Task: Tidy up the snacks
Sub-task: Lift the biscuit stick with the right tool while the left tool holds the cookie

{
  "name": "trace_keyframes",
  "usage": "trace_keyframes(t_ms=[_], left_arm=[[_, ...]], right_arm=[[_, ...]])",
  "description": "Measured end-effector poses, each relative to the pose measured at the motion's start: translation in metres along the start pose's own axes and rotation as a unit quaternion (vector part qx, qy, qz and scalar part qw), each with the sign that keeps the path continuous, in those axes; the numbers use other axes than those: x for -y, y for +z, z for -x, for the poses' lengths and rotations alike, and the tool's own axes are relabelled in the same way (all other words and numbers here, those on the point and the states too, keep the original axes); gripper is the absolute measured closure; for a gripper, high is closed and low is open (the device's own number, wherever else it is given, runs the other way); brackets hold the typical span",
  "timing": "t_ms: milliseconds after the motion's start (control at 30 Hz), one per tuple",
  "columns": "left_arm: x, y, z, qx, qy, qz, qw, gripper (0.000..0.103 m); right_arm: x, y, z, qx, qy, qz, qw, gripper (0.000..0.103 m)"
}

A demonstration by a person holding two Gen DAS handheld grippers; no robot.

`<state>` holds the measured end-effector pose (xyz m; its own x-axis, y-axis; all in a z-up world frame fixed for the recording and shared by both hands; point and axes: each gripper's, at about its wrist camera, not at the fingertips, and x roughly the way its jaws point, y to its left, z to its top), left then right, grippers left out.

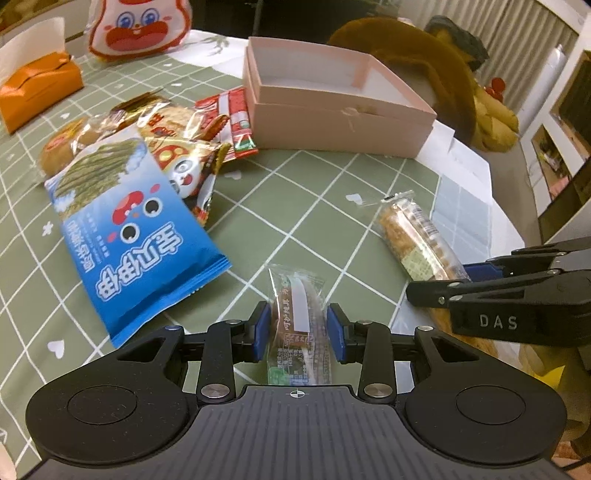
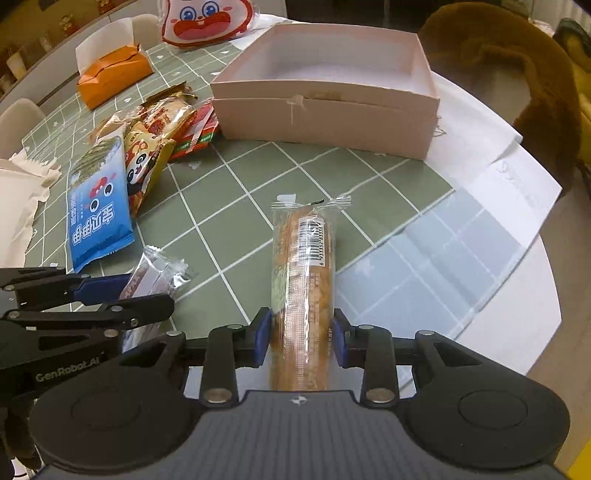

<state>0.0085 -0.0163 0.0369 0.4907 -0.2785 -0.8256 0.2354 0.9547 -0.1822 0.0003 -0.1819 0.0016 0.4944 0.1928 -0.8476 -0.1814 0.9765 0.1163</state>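
Observation:
My left gripper (image 1: 298, 326) is shut on a small clear-wrapped brown cake (image 1: 297, 314), held low over the green checked tablecloth. My right gripper (image 2: 301, 332) is shut on a long clear-wrapped crispy bar (image 2: 303, 266). Each gripper shows in the other's view: the right gripper (image 1: 436, 291) on the bar (image 1: 417, 240), the left gripper (image 2: 122, 291) on the cake (image 2: 147, 273). An open, empty pink box (image 1: 340, 125) stands ahead, also in the right wrist view (image 2: 325, 118). A blue snack bag (image 1: 136, 236) and a pile of red and yellow snack packets (image 1: 184, 136) lie to the left.
An orange tissue pack (image 1: 37, 85) and a red-and-white cartoon bag (image 1: 140, 26) sit at the far left. A brown plush toy (image 1: 424, 62) lies behind the box. White paper (image 2: 491, 177) covers the table's right edge, where the round table drops off.

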Motion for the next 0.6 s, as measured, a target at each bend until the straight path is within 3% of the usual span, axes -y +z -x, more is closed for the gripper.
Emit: trace_keyframes(t_ms=[133, 267, 400, 533, 600], left_arm=[[0.004, 0.002, -0.002, -0.001, 0.006, -0.013, 0.9999, 0.062], [0.008, 0.004, -0.005, -0.002, 0.014, -0.027, 0.9995, 0.063], [0.010, 0.001, -0.004, 0.003, 0.019, -0.039, 0.9991, 0.063], [0.003, -0.004, -0.002, 0.021, 0.005, -0.014, 0.9997, 0.063], [0.000, -0.005, -0.001, 0.026, -0.001, -0.009, 0.9996, 0.063]], right_arm=[[-0.006, -0.002, -0.002, 0.014, -0.016, 0.022, 1.000, 0.067], [-0.006, -0.001, -0.006, 0.017, -0.015, 0.029, 0.999, 0.042], [-0.002, -0.001, -0.009, 0.024, -0.027, 0.033, 0.999, 0.028], [0.007, 0.000, -0.010, 0.033, -0.025, 0.031, 0.999, 0.028], [0.008, -0.001, -0.008, 0.036, -0.024, 0.038, 0.998, 0.040]])
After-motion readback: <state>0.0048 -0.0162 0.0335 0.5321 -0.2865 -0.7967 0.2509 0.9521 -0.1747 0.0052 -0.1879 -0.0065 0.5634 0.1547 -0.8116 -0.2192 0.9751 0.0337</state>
